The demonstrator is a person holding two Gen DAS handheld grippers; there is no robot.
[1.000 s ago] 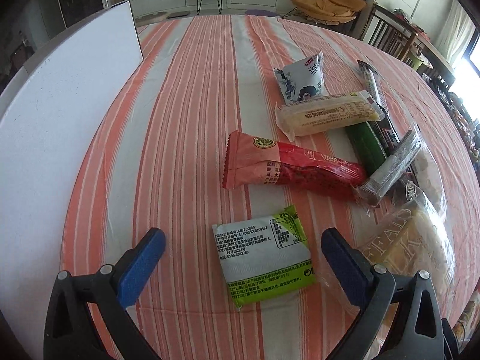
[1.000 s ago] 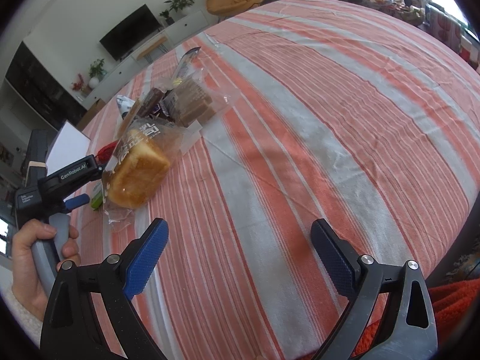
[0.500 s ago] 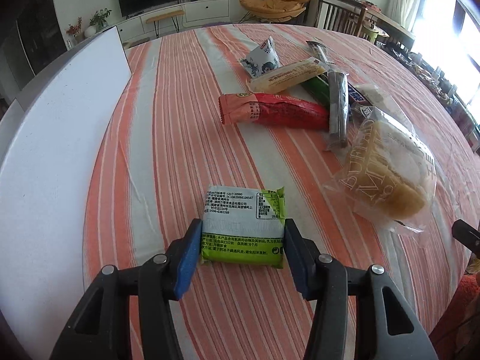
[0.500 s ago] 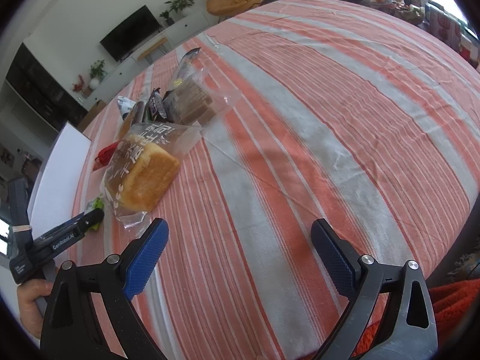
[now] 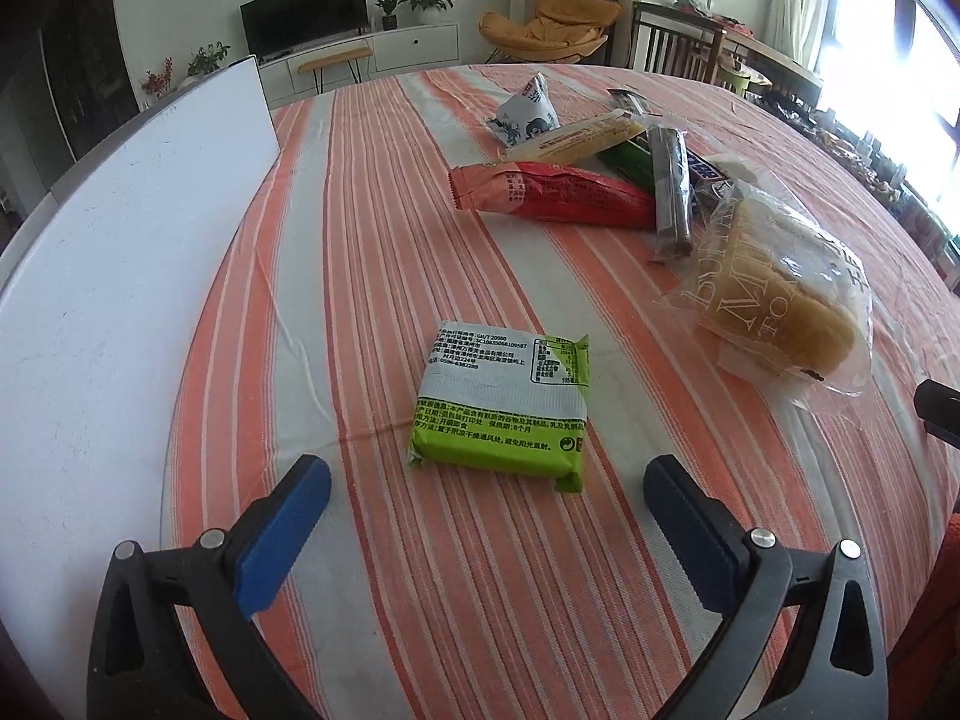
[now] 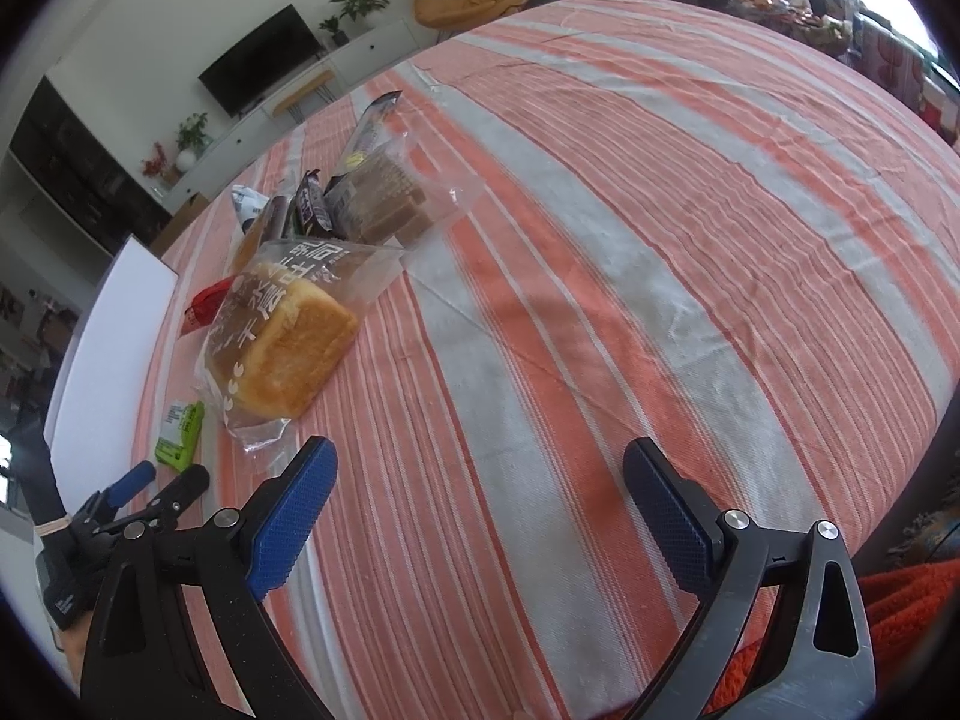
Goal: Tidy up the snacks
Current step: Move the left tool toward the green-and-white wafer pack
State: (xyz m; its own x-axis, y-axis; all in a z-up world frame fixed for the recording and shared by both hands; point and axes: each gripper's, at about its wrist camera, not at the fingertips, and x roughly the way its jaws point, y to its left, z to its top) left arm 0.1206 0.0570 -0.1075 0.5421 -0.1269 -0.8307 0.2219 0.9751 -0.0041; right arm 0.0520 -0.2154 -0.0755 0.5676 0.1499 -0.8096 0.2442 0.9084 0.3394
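A living room with a television and potted plants lies behind the round surface [image 5: 372,228], which is covered in an orange and grey striped cloth. My left hand-held gripper [image 5: 486,516] has just been opening and its jaws now stand wide, nothing pressed between the blue pads; the green and white snack packet [image 5: 504,402] lies flat on the cloth just ahead of the tips, clear of both. Further out sits the bagged bread loaf [image 5: 780,300], and past it a cluster: a red packet [image 5: 552,195], a yellow bar [image 5: 576,138], a dark bar [image 5: 671,192] and a small white and blue pouch [image 5: 528,114]. A white board [image 5: 120,276] lies along the left side. My right hand-held gripper [image 6: 480,504] hangs wide over bare cloth, holding nothing.
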